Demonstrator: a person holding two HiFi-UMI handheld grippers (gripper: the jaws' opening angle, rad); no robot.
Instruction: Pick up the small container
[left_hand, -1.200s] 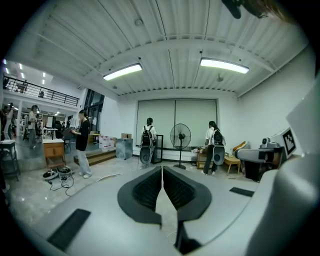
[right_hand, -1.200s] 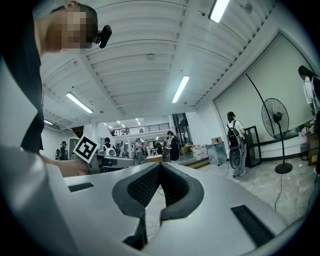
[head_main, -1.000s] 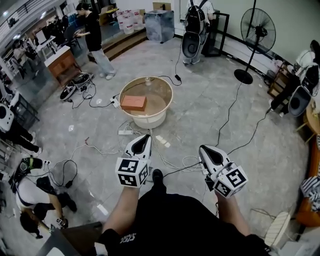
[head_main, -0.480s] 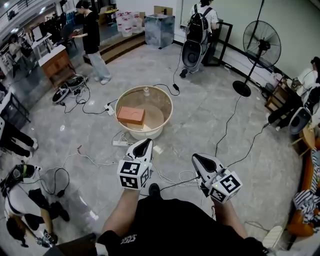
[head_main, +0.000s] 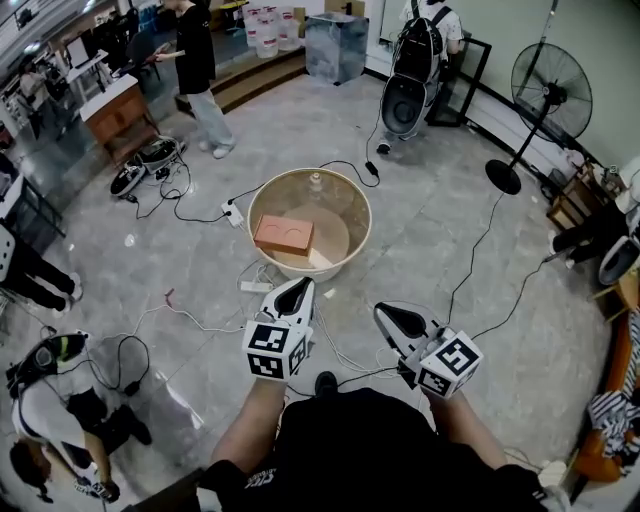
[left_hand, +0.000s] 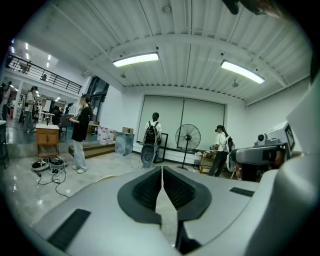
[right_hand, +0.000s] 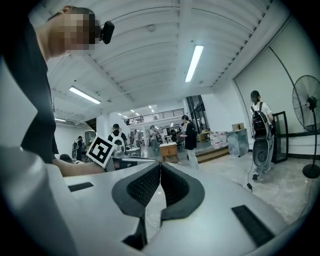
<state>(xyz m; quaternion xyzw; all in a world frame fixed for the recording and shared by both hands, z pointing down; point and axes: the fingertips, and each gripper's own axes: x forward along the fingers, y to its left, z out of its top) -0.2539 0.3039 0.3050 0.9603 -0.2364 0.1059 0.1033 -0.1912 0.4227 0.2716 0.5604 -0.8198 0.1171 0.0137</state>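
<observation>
table (head_main: 340, 200) closer now | left claw (head_main: 299, 287), right claw (head_main: 382, 311) clenched empty | small container (head_main: 315, 181) well ahead

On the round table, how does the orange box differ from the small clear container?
The orange box is opaque and orange-brown, while the small container is clear. The orange box is much the larger and lies low and flat, whereas the small container is slim and stands upright. The orange box sits at the near left and the small container at the far edge. Both rest on the round table, apart from each other.
</observation>
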